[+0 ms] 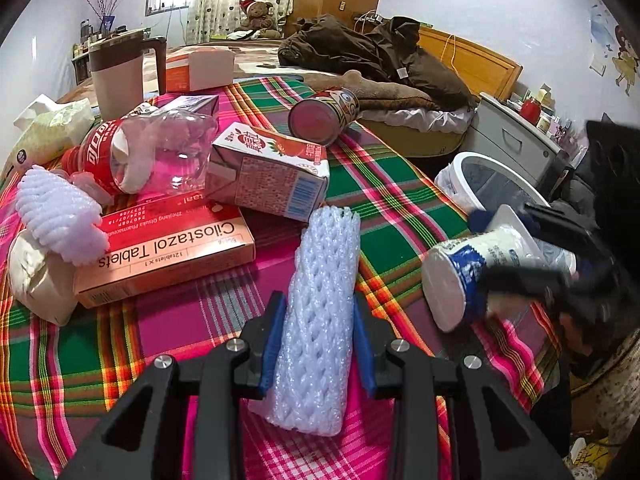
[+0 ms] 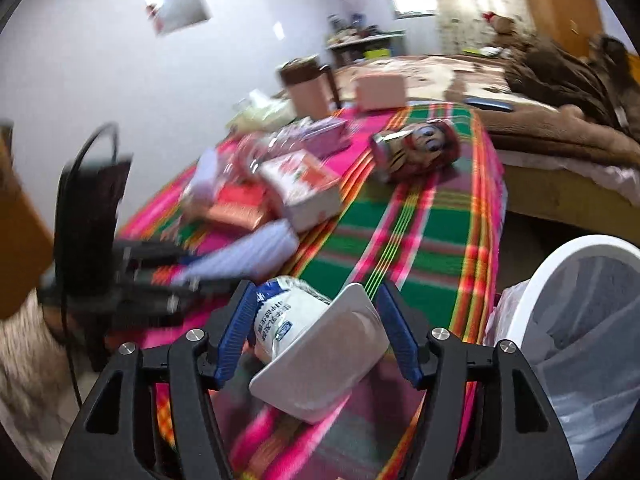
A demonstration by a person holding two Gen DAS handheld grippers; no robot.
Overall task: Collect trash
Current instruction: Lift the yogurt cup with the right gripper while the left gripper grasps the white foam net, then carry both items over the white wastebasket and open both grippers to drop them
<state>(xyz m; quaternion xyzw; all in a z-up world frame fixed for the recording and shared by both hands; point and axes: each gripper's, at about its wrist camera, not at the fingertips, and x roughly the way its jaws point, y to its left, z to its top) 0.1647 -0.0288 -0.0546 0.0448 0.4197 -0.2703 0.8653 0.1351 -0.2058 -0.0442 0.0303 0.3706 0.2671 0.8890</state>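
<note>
Your left gripper (image 1: 320,344) clamps the foam sleeve (image 1: 320,312) lying on the plaid tabletop (image 1: 400,200); your right gripper (image 2: 320,332) grips the yogurt cup (image 2: 316,344) above its edge. A white bin (image 2: 580,320) stands beside it, with a bed (image 1: 248,56) behind.

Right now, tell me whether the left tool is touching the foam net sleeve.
Touching. The left wrist view shows the left tool with both blue pads pressed against the foam net sleeve.
</note>
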